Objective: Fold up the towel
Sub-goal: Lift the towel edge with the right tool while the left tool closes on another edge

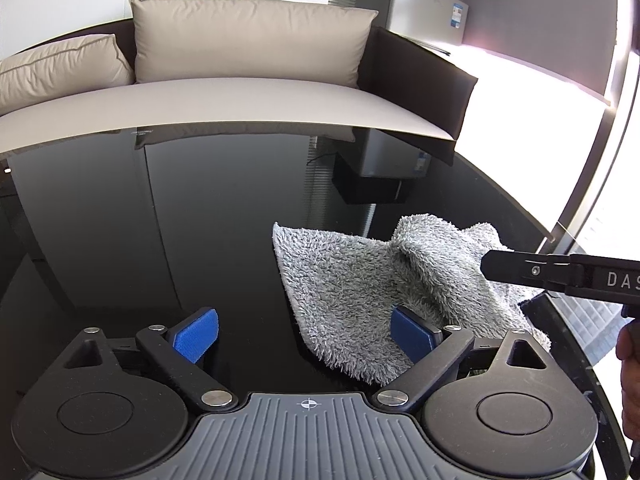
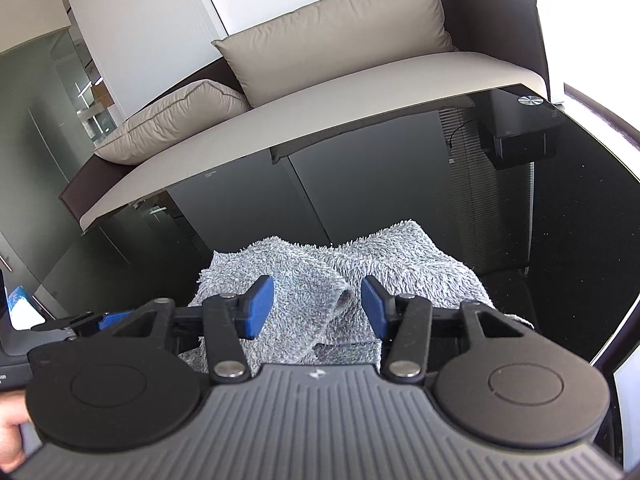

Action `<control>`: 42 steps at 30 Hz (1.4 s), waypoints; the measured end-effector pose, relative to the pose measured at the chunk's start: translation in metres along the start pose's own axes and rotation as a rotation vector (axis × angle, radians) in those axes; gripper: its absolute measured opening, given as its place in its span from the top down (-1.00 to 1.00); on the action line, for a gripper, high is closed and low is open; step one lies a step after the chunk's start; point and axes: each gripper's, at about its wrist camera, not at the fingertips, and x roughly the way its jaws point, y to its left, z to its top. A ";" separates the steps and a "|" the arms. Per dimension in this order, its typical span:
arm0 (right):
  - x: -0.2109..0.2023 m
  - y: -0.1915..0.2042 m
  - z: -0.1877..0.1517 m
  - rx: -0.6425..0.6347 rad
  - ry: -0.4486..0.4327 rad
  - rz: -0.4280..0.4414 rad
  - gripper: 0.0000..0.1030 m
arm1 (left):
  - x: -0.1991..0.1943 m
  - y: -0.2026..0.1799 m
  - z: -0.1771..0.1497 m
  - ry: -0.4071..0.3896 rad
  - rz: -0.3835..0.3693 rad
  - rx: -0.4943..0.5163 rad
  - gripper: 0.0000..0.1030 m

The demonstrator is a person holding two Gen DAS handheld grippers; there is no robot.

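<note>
A grey fluffy towel (image 1: 360, 280) lies rumpled on the glossy black table (image 1: 160, 220), with a raised ridge near its right side. My left gripper (image 1: 306, 336) is open, low over the table; its right pad sits at the towel's near edge. My right gripper (image 2: 318, 308) is open just above the towel (image 2: 400, 272), with a raised fold between its blue pads (image 2: 258, 306). In the left wrist view the right gripper's body (image 1: 560, 272) reaches in from the right over the towel. The left gripper (image 2: 72, 322) shows at the left edge of the right wrist view.
A sofa with beige cushions (image 1: 248, 40) stands behind the table's far edge (image 1: 240, 124). A small fridge (image 1: 424, 8) stands at the back right. The table's right edge (image 1: 576, 340) runs close to the towel. A hand (image 2: 12, 432) shows at the lower left.
</note>
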 end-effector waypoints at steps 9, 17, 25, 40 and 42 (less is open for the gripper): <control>0.003 0.007 -0.004 -0.036 0.019 -0.008 0.49 | -0.002 -0.001 -0.001 -0.001 -0.015 -0.006 -0.64; 0.002 0.009 -0.004 -0.041 0.016 -0.008 0.77 | -0.003 -0.002 0.000 -0.006 -0.020 -0.009 -0.50; 0.000 0.006 -0.001 -0.033 0.001 -0.015 0.86 | -0.002 -0.005 0.000 -0.016 -0.030 0.011 -0.04; -0.016 -0.024 0.010 0.070 -0.061 -0.075 0.84 | -0.004 0.000 0.004 -0.046 -0.023 -0.019 -0.21; -0.016 -0.029 0.012 0.070 -0.059 -0.109 0.76 | -0.001 0.001 0.007 -0.044 -0.025 -0.023 -0.32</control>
